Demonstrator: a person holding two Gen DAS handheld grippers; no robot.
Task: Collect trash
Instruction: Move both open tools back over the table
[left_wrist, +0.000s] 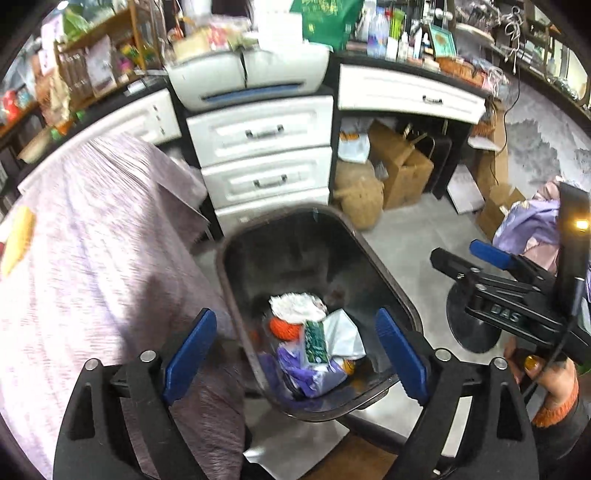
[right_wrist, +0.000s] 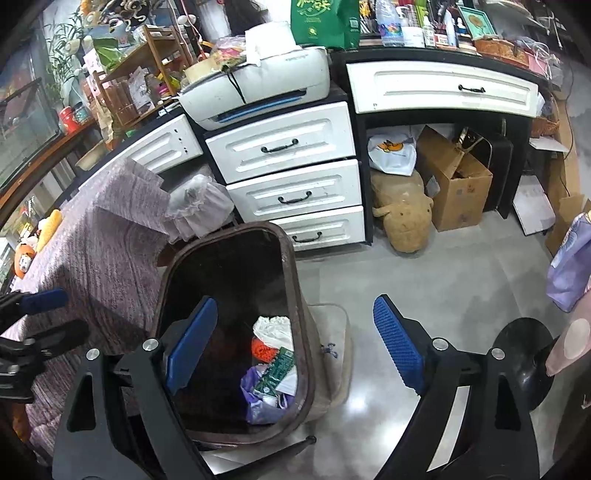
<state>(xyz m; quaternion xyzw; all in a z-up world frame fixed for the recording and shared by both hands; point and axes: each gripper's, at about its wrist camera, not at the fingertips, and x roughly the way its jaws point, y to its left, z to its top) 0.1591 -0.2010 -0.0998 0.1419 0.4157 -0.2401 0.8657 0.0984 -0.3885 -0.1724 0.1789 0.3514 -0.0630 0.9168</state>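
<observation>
Dark brown plastic trash bin (left_wrist: 317, 236) on the grey floor (right_wrist: 461, 266), trash (left_wrist: 314, 339) piled inside. Left hand-held gripper (left_wrist: 295, 354) above it, right hand-held gripper (right_wrist: 291, 350) too, both wide, empty. Purple bedspread (left_wrist: 92, 240) at nine o'clock, white drawers (right_wrist: 295, 188) at twelve.

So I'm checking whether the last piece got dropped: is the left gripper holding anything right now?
No, the left gripper stands open and empty above the trash bin, with the trash lying inside.
</observation>
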